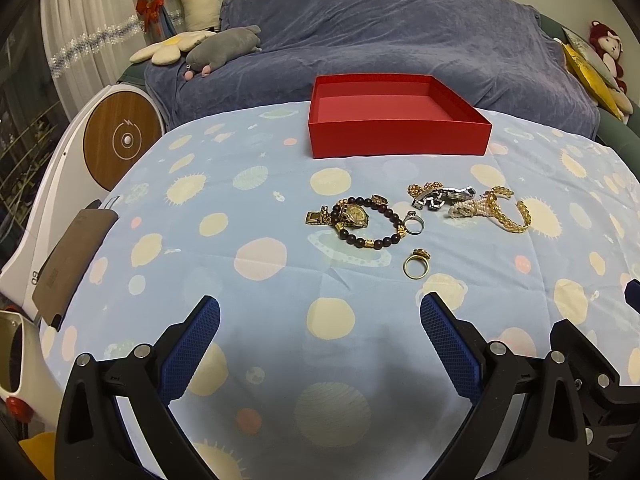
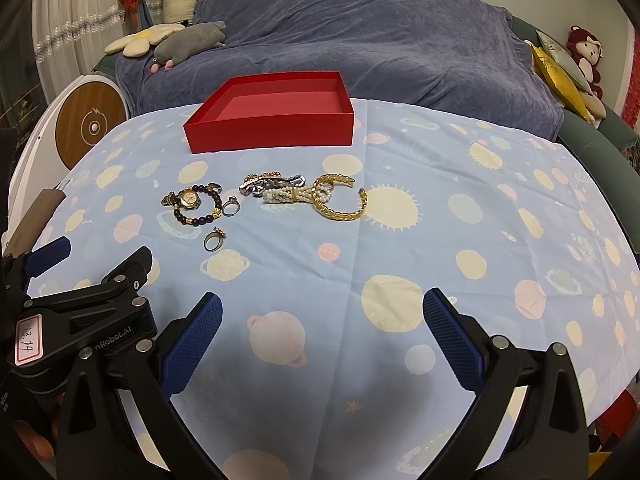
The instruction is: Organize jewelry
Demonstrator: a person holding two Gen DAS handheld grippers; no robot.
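Note:
An empty red box (image 1: 398, 138) (image 2: 272, 134) stands at the far side of the table. In front of it lie a dark bead bracelet (image 1: 384, 238) (image 2: 196, 221) over a gold watch (image 1: 354, 215) (image 2: 188, 199), a silver ring (image 1: 414, 223) (image 2: 231, 206), a gold ring (image 1: 416, 265) (image 2: 213, 240), a silver clasp piece (image 1: 444, 196) (image 2: 272, 184), a pearl bracelet (image 1: 468, 207) (image 2: 288, 195) and a gold bangle (image 1: 516, 220) (image 2: 344, 210). My left gripper (image 1: 320, 312) is open and empty, near the table's front. My right gripper (image 2: 322, 310) is open and empty, right of the left one.
The table has a light blue planet-print cloth (image 1: 260, 260) (image 2: 460, 240). A sofa with a blue-grey cover (image 1: 400, 32) stands behind, with plush toys (image 1: 220, 50). A white device with a wooden disc (image 1: 120, 140) and a brown pad (image 1: 68, 264) sit at the left.

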